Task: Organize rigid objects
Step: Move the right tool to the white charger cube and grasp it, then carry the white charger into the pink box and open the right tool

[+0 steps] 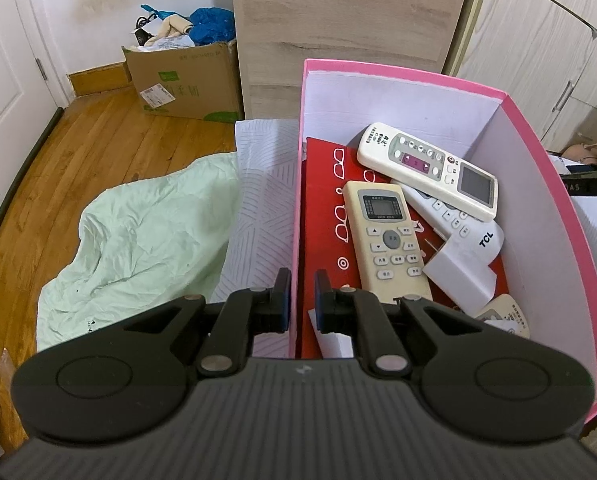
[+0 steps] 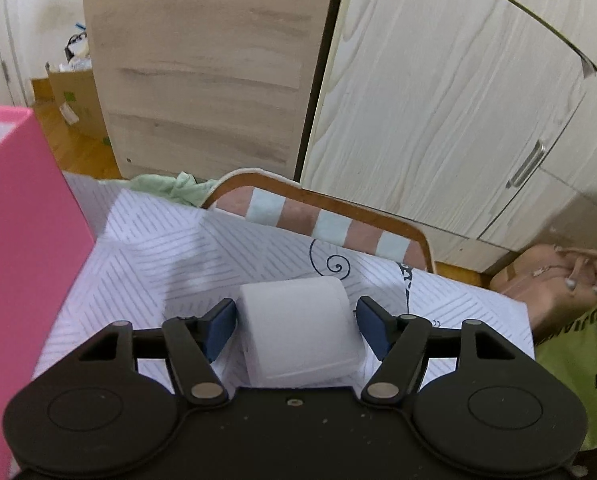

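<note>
A pink box (image 1: 538,184) with white inner walls stands on the patterned white cover (image 1: 258,208). In it lie a white remote (image 1: 426,168), a cream remote (image 1: 386,236), a TCL remote (image 1: 470,232), a red booklet (image 1: 326,240) and a further remote (image 1: 502,316) in the near corner. My left gripper (image 1: 302,286) is shut on the box's left wall, one pad on each side. In the right wrist view a white rounded block (image 2: 298,332) lies on the cover (image 2: 146,248) between the pads of my right gripper (image 2: 295,307). A gap shows at the right pad (image 2: 372,324). The pink box (image 2: 22,240) is at its left.
A pale green cloth (image 1: 138,240) lies left of the box, with wooden floor (image 1: 78,152) and a full cardboard carton (image 1: 182,80) beyond. A wooden panel (image 2: 202,68) and wardrobe doors (image 2: 438,112) stand behind. A striped cushion (image 2: 322,224), a pink bag (image 2: 550,284) and a green cloth (image 2: 578,360) lie to the right.
</note>
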